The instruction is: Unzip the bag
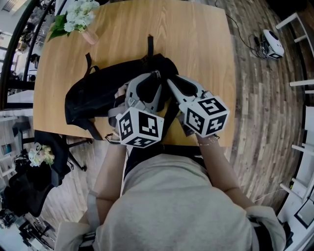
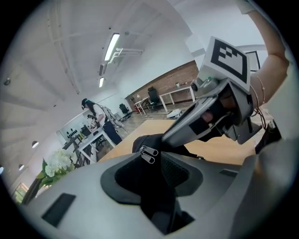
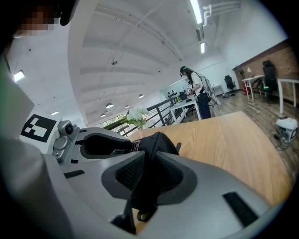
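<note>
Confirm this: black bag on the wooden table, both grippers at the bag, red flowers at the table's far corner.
The flowers are white, not red, per the head view. The black bag does lie on the wooden table, left gripper and right gripper at it.

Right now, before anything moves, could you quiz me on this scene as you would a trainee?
1. What sits between the right gripper's pads? A: fabric of the black bag; B: a flower stem; C: nothing.
2. True or false: the flowers stand at the table's far left corner, apart from the black bag.
3. Fill in: two metal zipper ___ show by the left gripper.
Key: 1 A; 2 true; 3 zipper pulls.
</note>
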